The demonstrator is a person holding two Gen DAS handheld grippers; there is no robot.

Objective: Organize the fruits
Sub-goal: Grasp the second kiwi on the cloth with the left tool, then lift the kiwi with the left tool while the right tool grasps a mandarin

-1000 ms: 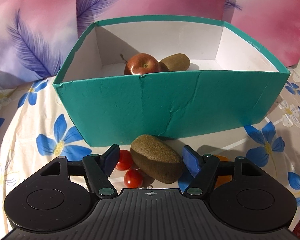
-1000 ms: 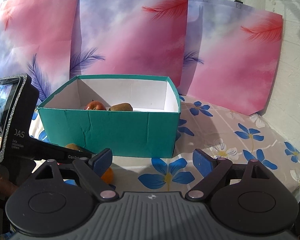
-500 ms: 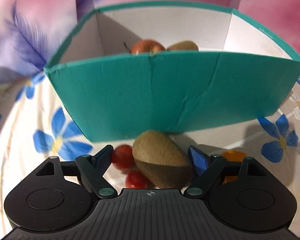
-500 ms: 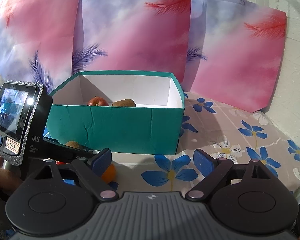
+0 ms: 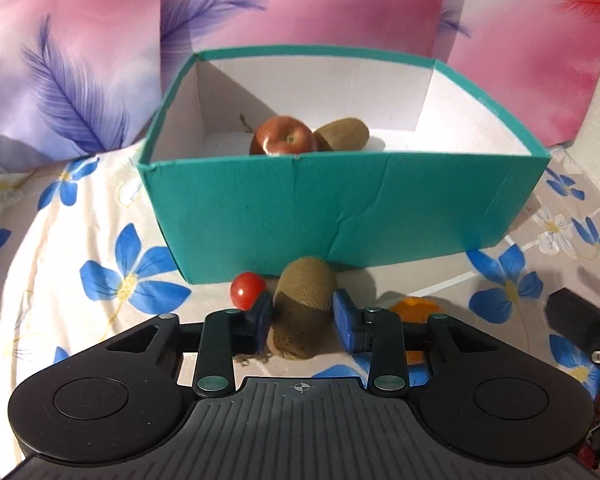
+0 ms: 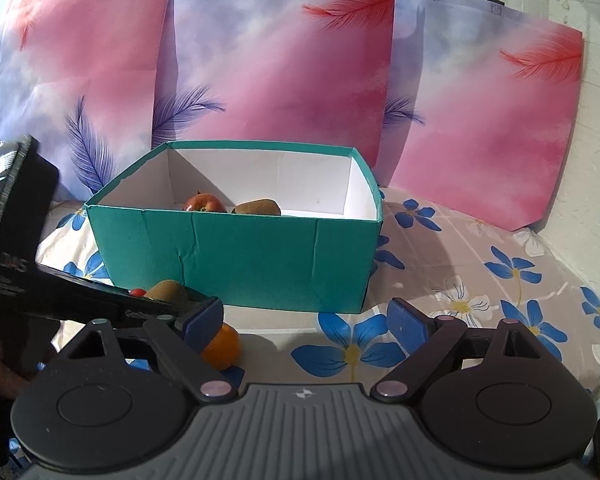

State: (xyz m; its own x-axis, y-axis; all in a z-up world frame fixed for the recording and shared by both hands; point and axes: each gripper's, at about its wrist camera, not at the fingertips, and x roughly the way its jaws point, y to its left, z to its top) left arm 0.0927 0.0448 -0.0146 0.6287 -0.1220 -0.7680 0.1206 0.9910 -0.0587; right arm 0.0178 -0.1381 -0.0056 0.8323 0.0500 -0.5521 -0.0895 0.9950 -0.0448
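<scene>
Clamping down now, the left gripper (image 5: 302,314) has just been closing its jaws, and both blue pads (image 5: 343,320) press the flanks of the brown kiwi (image 5: 302,304), which stands between them on end, just short of the box. Tucked against the outer side of the left-hand finger sits a cherry tomato (image 5: 247,290), touching or nearly touching it. Off past the right-hand finger lies an orange fruit (image 5: 414,306), half hidden behind the linkage. Straight ahead, the near wall of the teal box (image 5: 320,208) rises like a barrier, close in front of the kiwi and taller than it. Beyond that wall, inside, a red apple (image 5: 284,140) and a second kiwi (image 5: 346,134) lie side by side, touching. All of this rests on a flowered tablecloth (image 5: 112,280), with pink feather-print bags (image 5: 340,8) standing behind the box.

Over to the right gripper (image 6: 306,322): jaws spread wide, nothing between them, hanging above the cloth. The orange fruit sits just beyond its left finger, and the box front stands ahead, well clear.
</scene>
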